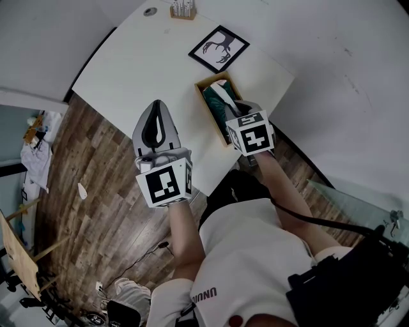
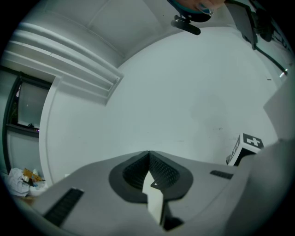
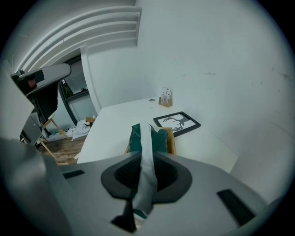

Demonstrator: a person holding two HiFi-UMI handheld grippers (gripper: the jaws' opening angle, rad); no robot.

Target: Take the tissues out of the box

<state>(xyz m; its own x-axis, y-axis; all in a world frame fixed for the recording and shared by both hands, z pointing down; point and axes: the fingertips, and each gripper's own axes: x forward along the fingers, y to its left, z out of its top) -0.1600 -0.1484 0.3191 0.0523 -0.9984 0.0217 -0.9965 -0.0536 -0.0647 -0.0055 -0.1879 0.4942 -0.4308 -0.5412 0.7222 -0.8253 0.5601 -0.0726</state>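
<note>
White tabletop [image 1: 147,57] lies bare over most of its width, with wide free room on its left half and far side. Its near edge drops to wood-plank floor [image 1: 96,191], and its right edge runs close along a pale wall [image 1: 345,64]. The tissue box [image 1: 208,110], a wooden tray, stands near the table's near-right edge with a dark teal pack [image 3: 135,138] inside it. The right gripper [image 3: 147,154] sits just above the box's near end with its jaws nearly together, clamped on a white tissue [image 3: 145,136] that runs as a narrow strip from the pack up between the pads. The left gripper [image 1: 157,105] hangs over the near table edge, well apart from the box. Its jaws are together at the tips and it points at bare wall. A pale sliver shows in the slot behind its tips, and I cannot tell what it is. Just beyond the box lies a black-framed antler picture [image 1: 218,48], flat on the table and close to the box's far end without touching it. A small wooden holder [image 1: 183,10] and a round grommet [image 1: 150,11] sit at the far edge. A heap of cloth [image 1: 35,159] lies on the floor at the left, clear of the table.
</note>
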